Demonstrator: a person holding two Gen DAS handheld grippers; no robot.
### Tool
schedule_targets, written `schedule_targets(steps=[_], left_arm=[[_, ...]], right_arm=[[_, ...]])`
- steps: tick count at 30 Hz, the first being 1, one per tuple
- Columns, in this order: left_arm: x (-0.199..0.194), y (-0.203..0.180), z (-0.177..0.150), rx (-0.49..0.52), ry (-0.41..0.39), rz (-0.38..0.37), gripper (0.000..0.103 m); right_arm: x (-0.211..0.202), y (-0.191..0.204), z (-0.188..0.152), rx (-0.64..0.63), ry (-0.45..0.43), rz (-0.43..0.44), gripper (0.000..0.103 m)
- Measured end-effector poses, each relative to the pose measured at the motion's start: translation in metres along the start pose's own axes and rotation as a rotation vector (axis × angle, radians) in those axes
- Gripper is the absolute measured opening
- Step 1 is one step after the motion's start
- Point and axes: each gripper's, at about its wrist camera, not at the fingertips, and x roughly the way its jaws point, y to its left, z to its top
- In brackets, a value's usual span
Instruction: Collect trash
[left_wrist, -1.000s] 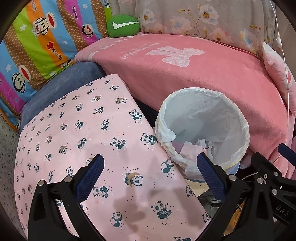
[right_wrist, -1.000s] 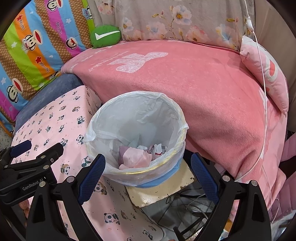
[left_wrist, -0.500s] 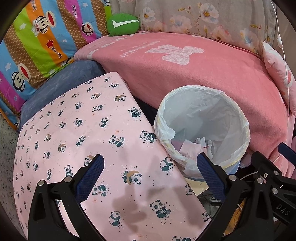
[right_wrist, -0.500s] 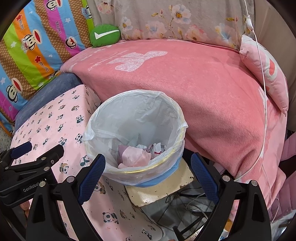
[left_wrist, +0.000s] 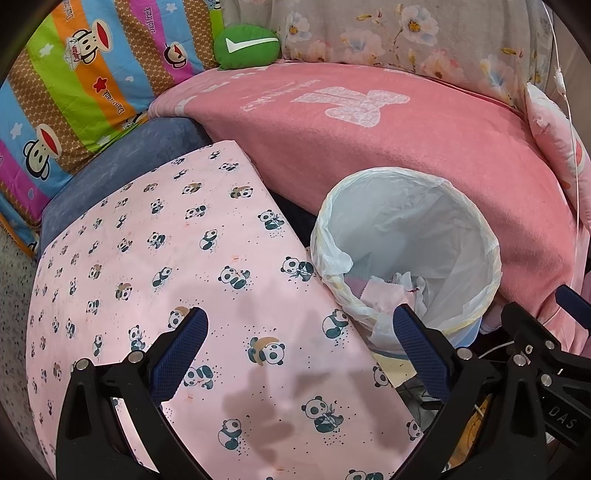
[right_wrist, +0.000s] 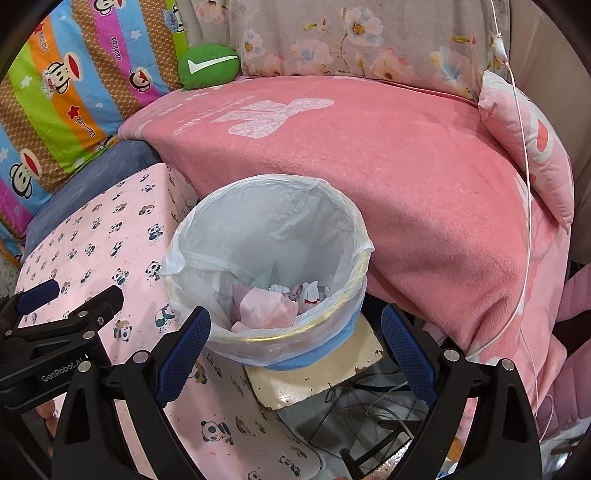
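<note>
Right wrist view shows us a chipped cream stand (right_wrist: 314, 376) under the bag-lined bin (right_wrist: 266, 266) at centre frame, crumpled pink tissues (right_wrist: 266, 306) inside; our right gripper (right_wrist: 295, 343) and left gripper (left_wrist: 299, 347) both gape wide, empty, the left above the panda-print sheet (left_wrist: 166, 258).

Panda cloth (left_wrist: 155, 280): 9 o'clock, flat.
Pink blanket (right_wrist: 406, 177): 1 o'clock.
Green cushion (right_wrist: 208, 65): 11 o'clock.
Striped cartoon pillow (left_wrist: 74, 92): 10 o'clock.

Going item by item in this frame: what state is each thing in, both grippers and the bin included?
Left gripper: open, empty.
Right gripper: open, empty.
Trash bin: upright, lined with a white bag, uncovered.
Trash: crumpled pink and white pieces at the bin's bottom.
Panda cloth: spread flat.
</note>
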Motion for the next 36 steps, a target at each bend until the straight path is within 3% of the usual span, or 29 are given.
schedule_targets(steps=[36], left_arm=[[0.001,0.004,-0.002,0.02,-0.001,0.0,0.096]], right_arm=[[0.006,0.009,0.007,-0.054,-0.01,0.005,0.092]])
